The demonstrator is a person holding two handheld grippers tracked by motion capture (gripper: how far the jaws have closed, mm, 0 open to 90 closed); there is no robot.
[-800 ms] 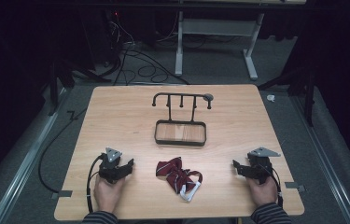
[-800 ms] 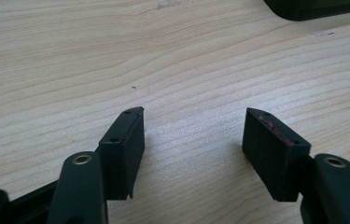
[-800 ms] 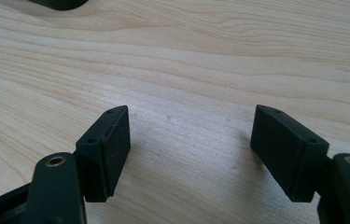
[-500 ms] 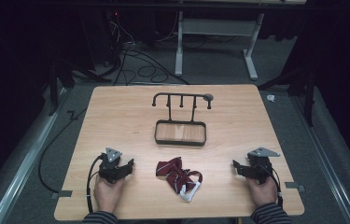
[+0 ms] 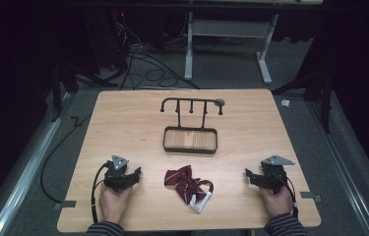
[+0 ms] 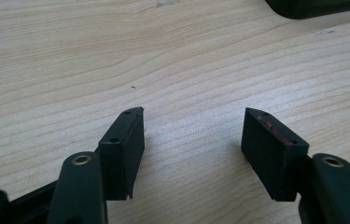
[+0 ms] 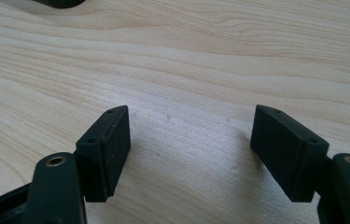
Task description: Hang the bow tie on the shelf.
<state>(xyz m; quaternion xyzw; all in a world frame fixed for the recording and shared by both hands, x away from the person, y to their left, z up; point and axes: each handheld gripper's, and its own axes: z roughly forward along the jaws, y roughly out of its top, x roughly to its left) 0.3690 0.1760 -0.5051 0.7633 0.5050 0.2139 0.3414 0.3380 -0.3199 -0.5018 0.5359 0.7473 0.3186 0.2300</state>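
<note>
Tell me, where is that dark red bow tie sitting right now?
In the high view the bow tie lies near the table's front edge, between the left gripper and right gripper, in front of the black rack.

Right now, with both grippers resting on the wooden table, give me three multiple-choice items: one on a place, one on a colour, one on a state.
1. Where does the crumpled cloth bow tie lie?
A. Between the two grippers
B. Inside the stand's tray
C. On the floor

2. What is the bow tie's main colour?
A. Yellow
B. Dark red
C. Bright blue

3. How do the jaws of the left gripper and the right gripper stand?
A. Both shut
B. One clamped on the cloth
C. Both open

Answers: 1 A, it lies on the light wooden table, nearer the person than the black metal hook stand. 2 B, maroon with a white strap. 3 C, each gripper view shows bare wood in the gap.
</note>
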